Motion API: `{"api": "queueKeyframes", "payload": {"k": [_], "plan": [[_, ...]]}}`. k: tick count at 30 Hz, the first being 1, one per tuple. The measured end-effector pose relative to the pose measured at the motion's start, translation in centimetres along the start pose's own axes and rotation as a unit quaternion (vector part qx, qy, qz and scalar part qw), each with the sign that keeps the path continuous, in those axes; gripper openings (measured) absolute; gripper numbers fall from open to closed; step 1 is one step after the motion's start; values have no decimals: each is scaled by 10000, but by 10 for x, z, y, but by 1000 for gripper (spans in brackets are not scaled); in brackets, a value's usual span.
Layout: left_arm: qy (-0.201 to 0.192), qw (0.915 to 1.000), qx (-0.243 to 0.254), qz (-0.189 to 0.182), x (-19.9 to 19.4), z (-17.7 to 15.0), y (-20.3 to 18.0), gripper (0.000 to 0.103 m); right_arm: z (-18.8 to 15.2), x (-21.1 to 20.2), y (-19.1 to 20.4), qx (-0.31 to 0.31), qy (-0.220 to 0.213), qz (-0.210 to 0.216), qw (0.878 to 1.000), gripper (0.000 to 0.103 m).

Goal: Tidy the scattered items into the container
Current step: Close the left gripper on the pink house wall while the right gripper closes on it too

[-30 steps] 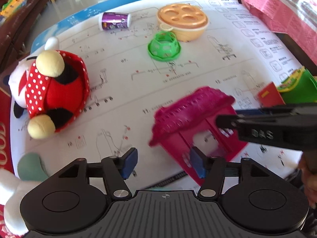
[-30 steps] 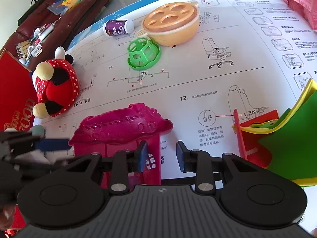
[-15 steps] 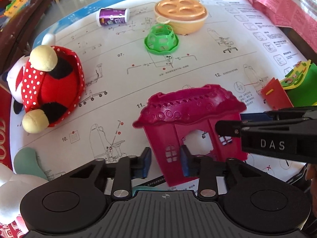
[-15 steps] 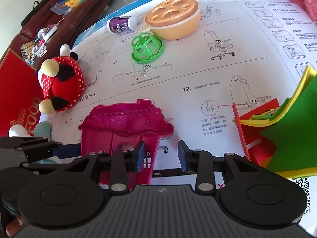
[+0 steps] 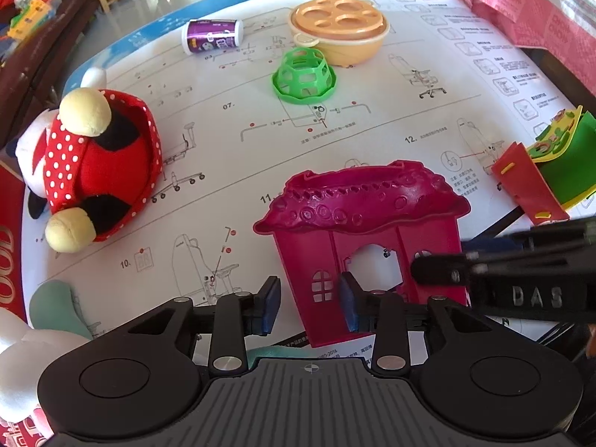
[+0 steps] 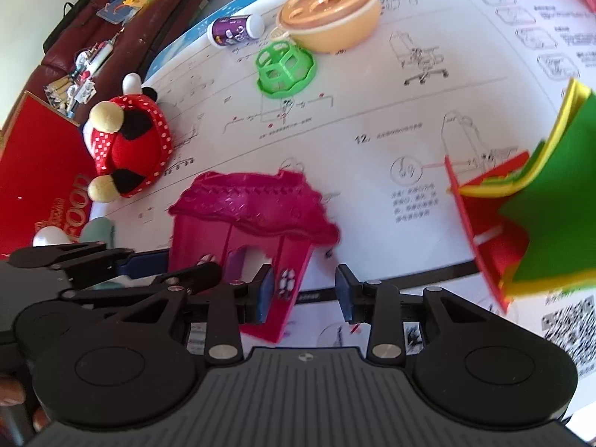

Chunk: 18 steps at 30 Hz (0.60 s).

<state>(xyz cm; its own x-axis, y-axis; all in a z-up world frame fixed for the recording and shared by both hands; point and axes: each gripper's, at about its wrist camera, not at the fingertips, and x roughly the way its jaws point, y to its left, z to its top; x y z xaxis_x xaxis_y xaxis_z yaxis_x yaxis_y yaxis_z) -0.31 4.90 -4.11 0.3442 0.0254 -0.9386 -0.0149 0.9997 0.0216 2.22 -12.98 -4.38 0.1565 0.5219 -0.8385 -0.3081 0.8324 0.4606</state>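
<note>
A magenta plastic house front [image 5: 357, 223] lies on the white printed sheet [image 5: 260, 141]; it also shows in the right wrist view [image 6: 253, 219]. My left gripper [image 5: 309, 301] is open, its pads either side of the house's lower left wall, not clamped. My right gripper [image 6: 301, 294] is open beside the house's lower right corner, and it shows at the right of the left wrist view [image 5: 484, 275]. A green lattice cup [image 5: 303, 74], a purple bottle [image 5: 212, 35] and a red polka-dot plush [image 5: 93, 167] lie on the sheet.
An orange lidded bowl [image 5: 339, 26] stands at the back. A red, green and yellow foam piece [image 6: 529, 216] lies at the right edge. A white and teal plush [image 5: 44, 320] lies at the near left. A pink cloth [image 5: 536, 11] is at the far right.
The left gripper's jaws narrowed half a second ago and have opened wider again around the house's lower wall. The house has shifted right and turned squarer. The right gripper has tilted.
</note>
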Motion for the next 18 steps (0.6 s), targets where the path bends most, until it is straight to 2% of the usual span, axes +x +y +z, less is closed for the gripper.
{"api": "queueKeyframes", "payload": {"k": [4,9,10,11,12,14,18], "plan": [[-17,10000,-3,11,0,0,0,49,-6,3,6,-115,40,5,9999,39],[-53,10000,29,43,-7,-2,5,55,-4,6,9,-246,-7,-15,9997,24],[-109,9999,9,85,-9,-2,7,53,-4,6,9,-283,-30,-19,9996,23],[-128,9999,-16,86,-11,-2,10,45,-4,6,9,-317,-52,-23,9995,23],[-126,9999,-49,55,-12,-1,13,29,-5,6,9,-327,-63,-16,9994,23],[-54,9999,-83,-112,-11,-1,16,25,-5,6,7,-287,-75,18,9996,23],[-9,9998,145,-102,-6,-4,5,55,-5,8,5,-199,-82,43,9998,25]]}}
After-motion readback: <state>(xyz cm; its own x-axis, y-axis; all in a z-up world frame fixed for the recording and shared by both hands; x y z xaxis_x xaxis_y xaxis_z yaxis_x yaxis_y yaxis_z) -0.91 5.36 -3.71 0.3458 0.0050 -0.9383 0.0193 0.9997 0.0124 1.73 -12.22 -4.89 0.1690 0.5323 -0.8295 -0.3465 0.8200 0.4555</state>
